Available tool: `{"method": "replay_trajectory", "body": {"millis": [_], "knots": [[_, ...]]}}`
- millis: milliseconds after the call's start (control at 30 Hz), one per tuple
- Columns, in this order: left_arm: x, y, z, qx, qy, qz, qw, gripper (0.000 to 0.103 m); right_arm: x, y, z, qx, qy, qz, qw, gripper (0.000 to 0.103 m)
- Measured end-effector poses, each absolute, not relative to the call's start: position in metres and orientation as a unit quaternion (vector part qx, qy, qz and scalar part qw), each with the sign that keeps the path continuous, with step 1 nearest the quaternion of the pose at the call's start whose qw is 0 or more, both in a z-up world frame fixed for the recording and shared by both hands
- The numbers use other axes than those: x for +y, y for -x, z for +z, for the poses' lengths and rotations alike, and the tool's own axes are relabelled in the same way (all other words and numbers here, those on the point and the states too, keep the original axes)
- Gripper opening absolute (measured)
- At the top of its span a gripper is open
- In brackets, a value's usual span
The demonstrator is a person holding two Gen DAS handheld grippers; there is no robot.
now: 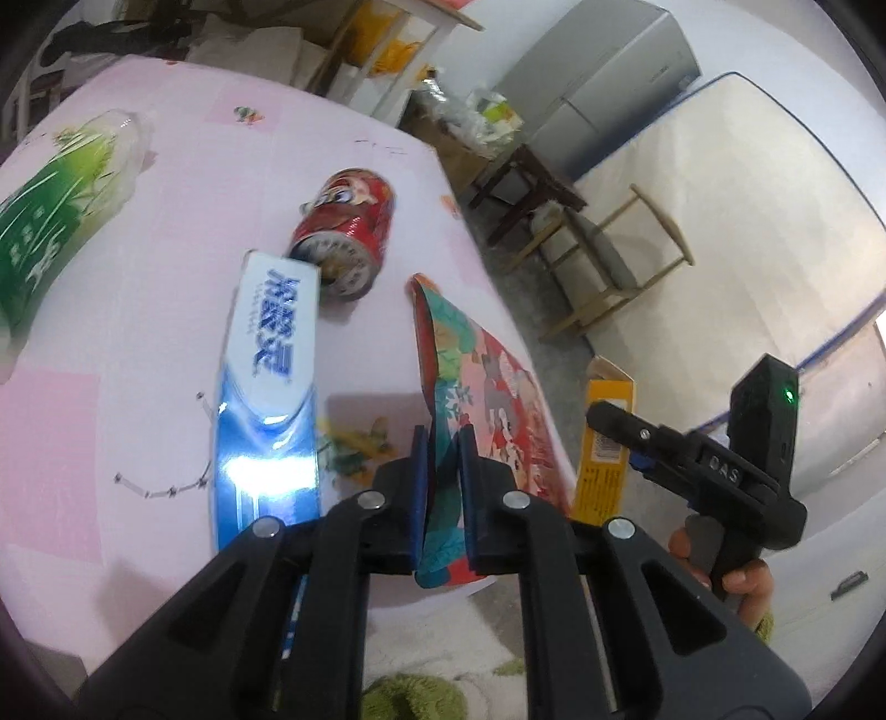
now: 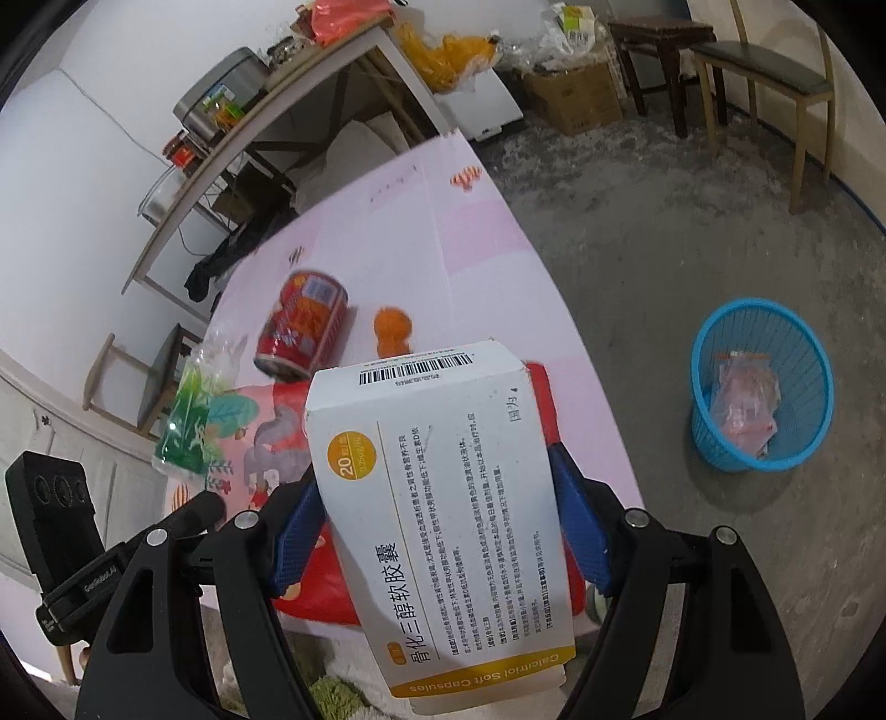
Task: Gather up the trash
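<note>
My left gripper [image 1: 443, 437] is shut on a red wrapper printed with cartoon figures [image 1: 498, 399], which hangs just above the pink table's [image 1: 138, 332] edge. My right gripper [image 2: 437, 471] holds a white medicine box with a yellow band [image 2: 443, 498] between its blue pads, lifted over the table. The same box shows as a yellow edge [image 1: 603, 443] in the left wrist view. On the table lie a red can on its side [image 1: 346, 232] [image 2: 304, 332], a long blue-and-white carton [image 1: 271, 376], a green-and-white packet [image 1: 50, 221] [image 2: 188, 421] and an orange scrap [image 2: 393, 329].
A blue mesh basket [image 2: 761, 387] stands on the grey floor to the right of the table, with a pink plastic bag [image 2: 745, 404] inside. Wooden chairs [image 1: 609, 260], a dark stool [image 2: 659, 50], cardboard boxes [image 2: 576, 94] and a cluttered shelf [image 2: 249, 127] line the far side.
</note>
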State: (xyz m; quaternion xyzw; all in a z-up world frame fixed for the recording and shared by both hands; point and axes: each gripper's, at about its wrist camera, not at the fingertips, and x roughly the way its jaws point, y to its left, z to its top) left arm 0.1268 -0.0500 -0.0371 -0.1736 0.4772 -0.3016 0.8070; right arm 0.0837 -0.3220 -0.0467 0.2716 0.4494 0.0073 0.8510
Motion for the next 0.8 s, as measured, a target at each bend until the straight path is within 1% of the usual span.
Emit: {"method": "replay_trajectory", "body": {"millis": [133,333,500,567,800], "knots": [[-0.037,-0.122,-0.040,0.474,0.188,-0.261,0.820,0.009,-0.324,-0.072,-0.047,0.447,-0.278,0.017,0.850,0.073],[-0.040,-0.107,-0.034,0.453,0.185,-0.241,0.838,0.009,-0.325,-0.045,-0.046,0.448,-0.303,0.043,0.840,0.073],[-0.053,-0.097,-0.046,0.479,0.180,-0.239,0.825,0.010,-0.320,-0.039,-0.065,0.471,-0.305,0.037,0.827,0.073],[-0.056,-0.094,-0.050,0.492,0.178,-0.240,0.818,0.012,-0.318,-0.040,-0.073,0.476,-0.306,0.037,0.824,0.073],[-0.066,-0.078,-0.061,0.525,0.157,-0.263,0.794,0.012,-0.321,-0.041,-0.078,0.473,-0.296,0.027,0.829,0.073]]}}
